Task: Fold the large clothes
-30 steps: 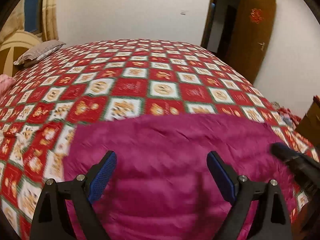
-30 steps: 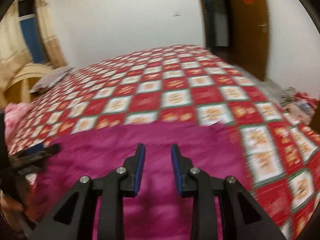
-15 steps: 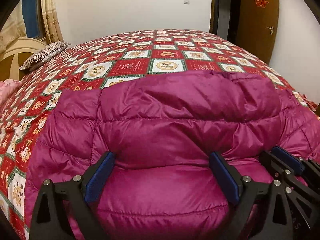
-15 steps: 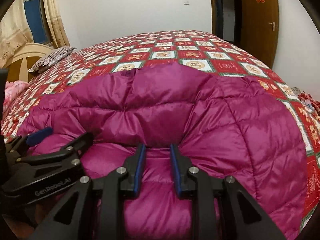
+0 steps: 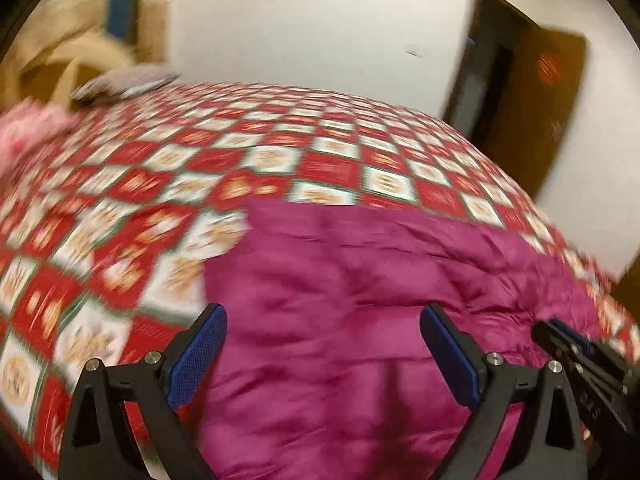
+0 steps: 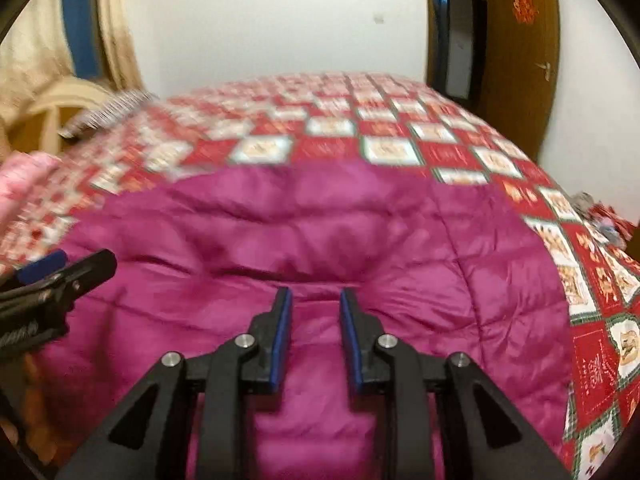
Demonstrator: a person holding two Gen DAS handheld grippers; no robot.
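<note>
A magenta quilted down jacket (image 5: 360, 300) lies spread on the bed; it also shows in the right wrist view (image 6: 312, 240). My left gripper (image 5: 324, 328) is wide open above the jacket's near left part, holding nothing. My right gripper (image 6: 316, 304) hovers over the jacket's near middle with its jaws a narrow gap apart and nothing between them. The right gripper shows at the right edge of the left wrist view (image 5: 576, 352); the left gripper shows at the left edge of the right wrist view (image 6: 60, 276).
The bed carries a red, white and green checked cover (image 5: 168, 184) (image 6: 400, 136). A striped pillow (image 5: 124, 82) and pink cloth (image 5: 28, 128) lie at the far left. A brown door (image 6: 520, 48) stands at the right. Clothes lie on the floor (image 6: 604, 216).
Both cameras have pulled up and back from the jacket. The left view has swung left, showing more bed cover. Both grippers keep the same opening.
</note>
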